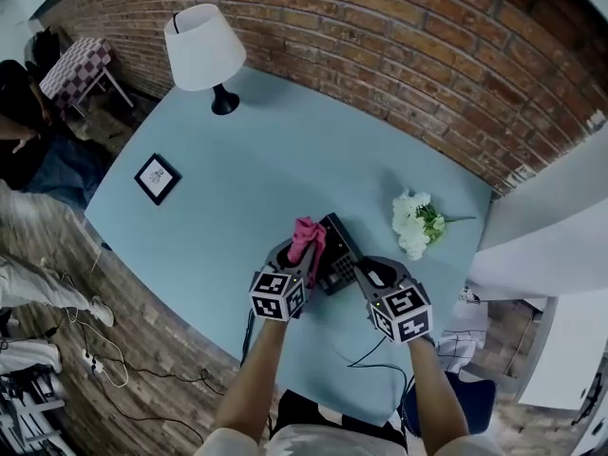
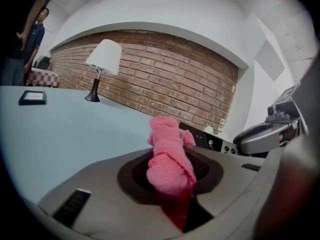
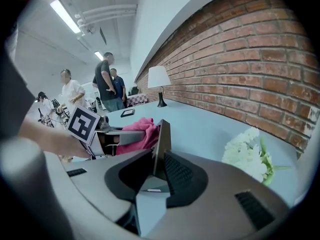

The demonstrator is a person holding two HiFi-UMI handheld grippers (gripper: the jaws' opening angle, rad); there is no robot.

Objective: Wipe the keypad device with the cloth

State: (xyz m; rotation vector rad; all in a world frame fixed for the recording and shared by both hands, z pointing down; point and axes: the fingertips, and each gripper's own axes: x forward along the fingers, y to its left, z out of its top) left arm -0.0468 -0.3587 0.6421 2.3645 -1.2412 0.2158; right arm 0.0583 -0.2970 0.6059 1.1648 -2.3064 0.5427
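The black keypad device (image 1: 338, 253) lies near the front of the light blue table (image 1: 256, 160). A bunched pink cloth (image 1: 307, 233) rests against the device's left side, and my left gripper (image 1: 302, 258) is shut on it. In the left gripper view the cloth (image 2: 170, 159) stands up between the jaws, with the device (image 2: 212, 141) just behind it. My right gripper (image 1: 357, 274) is shut on the device's right edge. In the right gripper view that edge (image 3: 161, 144) stands as a thin dark slab between the pads, with the cloth (image 3: 142, 133) beyond it.
A white-shaded lamp (image 1: 204, 50) stands at the table's far left corner, and a small framed picture (image 1: 157, 179) lies at the left edge. A bunch of white flowers (image 1: 415, 221) lies to the right of the device. A brick wall runs behind. People stand at the left, and cables lie on the floor.
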